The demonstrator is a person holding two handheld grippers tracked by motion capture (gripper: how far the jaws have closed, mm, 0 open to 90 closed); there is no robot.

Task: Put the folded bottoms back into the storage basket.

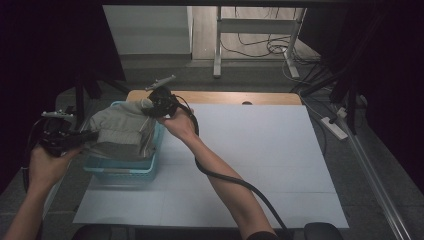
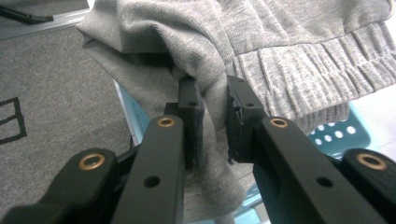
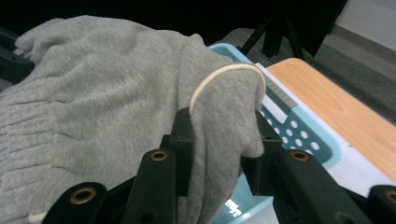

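While the grey garment hung over the blue basket at the table's nine o'clock edge, both grippers clamped it. The left gripper pinched its nine o'clock side, the right gripper its one o'clock corner. Bare table stretched toward three o'clock.

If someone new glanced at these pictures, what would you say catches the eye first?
A grey knitted garment hangs stretched over a blue perforated basket at the table's left edge. The left gripper pinches its near-left side and the right gripper its far corner, both shut on the cloth. The white tabletop spreads to the right.
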